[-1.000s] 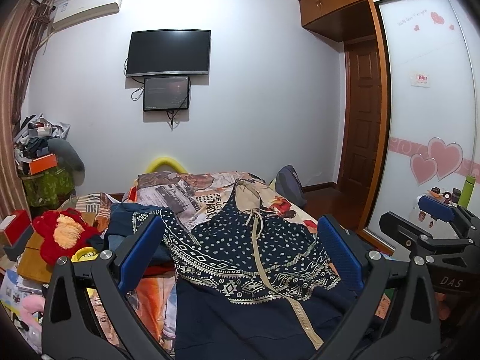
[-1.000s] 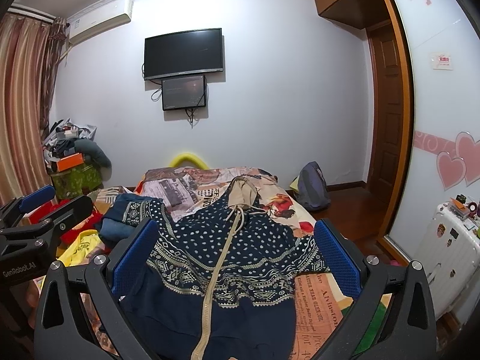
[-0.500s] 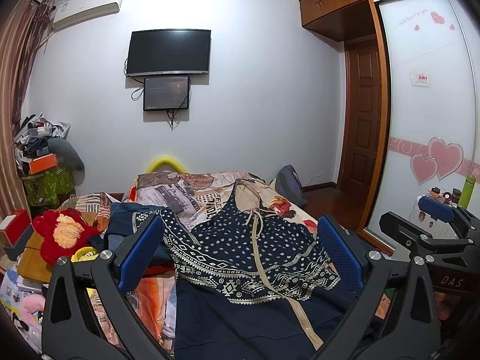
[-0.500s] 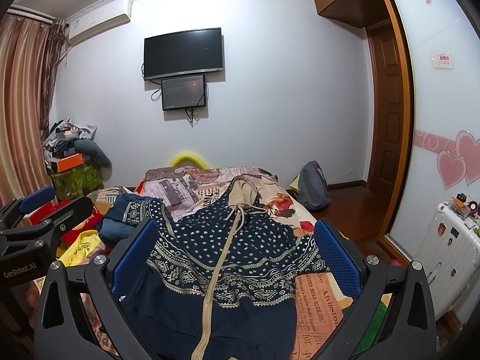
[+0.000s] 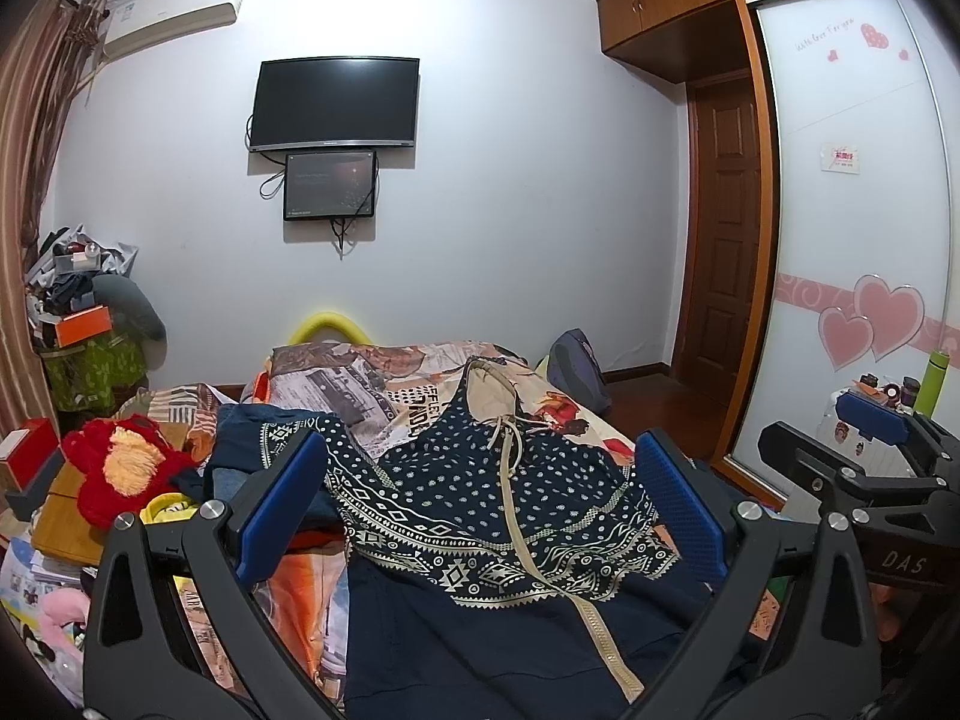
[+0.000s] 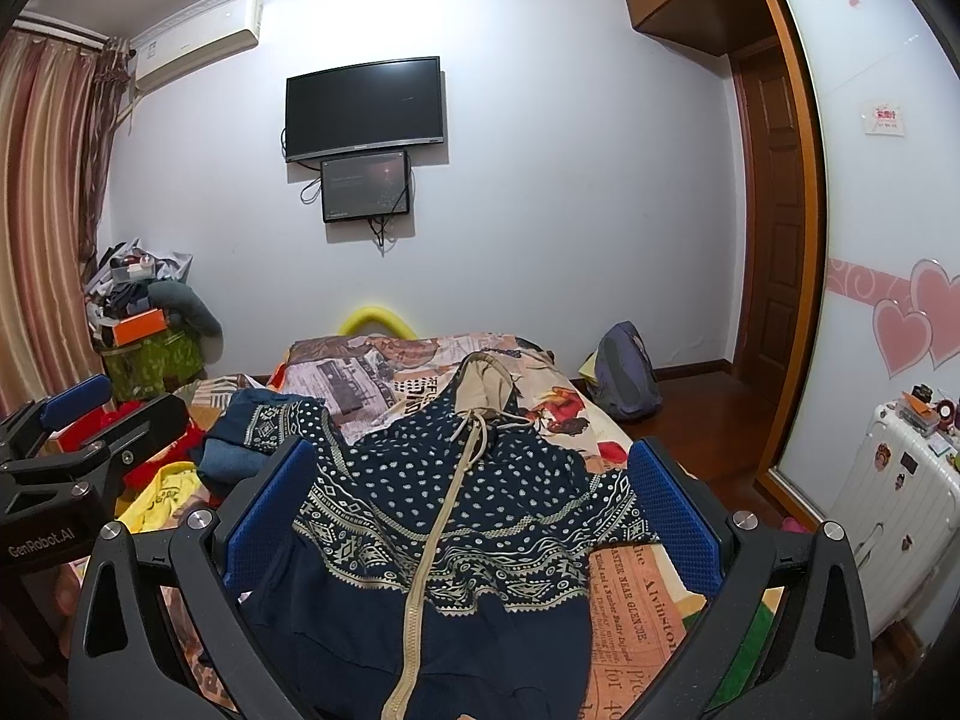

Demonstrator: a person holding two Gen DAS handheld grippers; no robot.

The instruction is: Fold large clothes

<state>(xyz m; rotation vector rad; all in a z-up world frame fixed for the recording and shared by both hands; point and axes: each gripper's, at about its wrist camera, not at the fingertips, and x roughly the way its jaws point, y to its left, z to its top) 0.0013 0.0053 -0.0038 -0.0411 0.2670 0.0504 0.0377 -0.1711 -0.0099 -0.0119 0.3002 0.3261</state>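
Bedroom, bed (image 6: pixel 630 594) with newspaper-print sheet fills lower centre. Navy patterned hooded jacket (image 6: pixel 456 516) lies spread flat on it, zipper up, hood toward the top of the frame. Left gripper (image 5: pixel 480 504) and right gripper (image 6: pixel 474 504) both wide open, empty, hovering above the hem. Folded blue clothes (image 6: pixel 240 450) left of jacket. TV (image 6: pixel 365 108) upper centre on wall.

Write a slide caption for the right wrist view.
Open right gripper above a navy patterned hoodie spread on the bed.
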